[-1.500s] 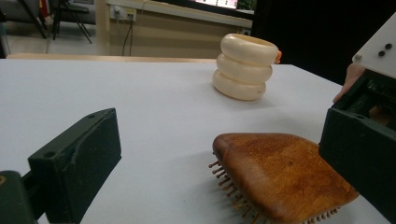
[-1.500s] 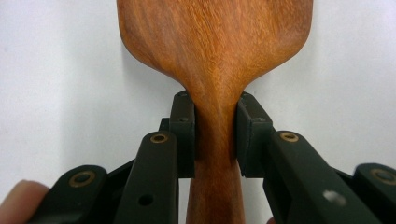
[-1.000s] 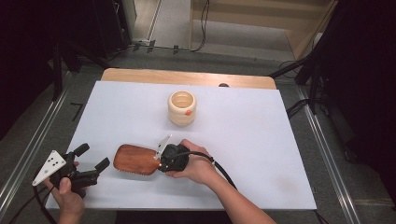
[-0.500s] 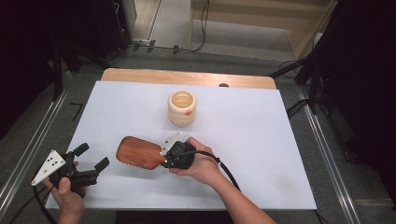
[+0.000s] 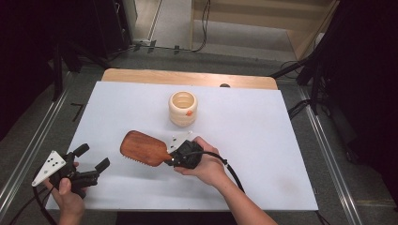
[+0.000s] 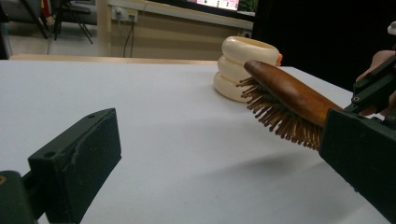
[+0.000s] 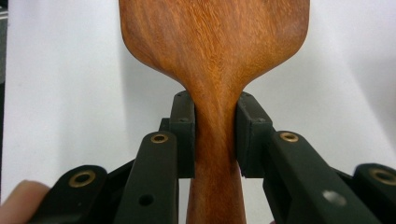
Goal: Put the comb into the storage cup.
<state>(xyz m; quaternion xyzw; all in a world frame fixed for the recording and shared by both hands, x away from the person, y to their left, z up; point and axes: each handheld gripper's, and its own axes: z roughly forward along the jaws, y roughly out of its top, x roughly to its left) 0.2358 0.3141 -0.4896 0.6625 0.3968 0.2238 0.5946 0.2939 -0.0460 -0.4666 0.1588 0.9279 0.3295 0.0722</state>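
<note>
Right tongs [image 7: 214, 135]: jaws closed on the brush [image 5: 143, 149] at the neck, where handle narrows just below the paddle. Both pads sit flat against the wood, one on each side; the handle runs back between the jaws toward the hand [image 5: 206, 164].

Brush sits in the air, clear of the sheet [image 5: 263, 140]. The left tongs' view shows its shadow on the sheet below and a gap under the bristles [image 6: 275, 116]. Wood back up, bristles down.

Handling, as judged: solid wooden paddle, stiff, no give under the pads. Polished grain looks smooth, so likely a bit slippery; the waist of the neck helps, since the flare ahead of the jaws should stop it sliding backward through the grip. Head carries most of the weight and hangs well out beyond the jaws, so it may want to droop or twist about the handle. Light overall, not fragile; the pins are the part to keep from pressing. Neck seems the right hold.

Long axis: runs straight out from the right tongs, head leading, away to the person's left and slightly far. Tip is raised a little, tilting up toward the cup [image 5: 182, 108].

Cup: cream, ribbed, upright, open top, beyond the right tongs and apart from the brush.

Left tongs [image 5: 89, 159]: jaws wide, nothing between them, low near the sheet's near left corner, pointing toward the brush head, well apart from it.
</note>
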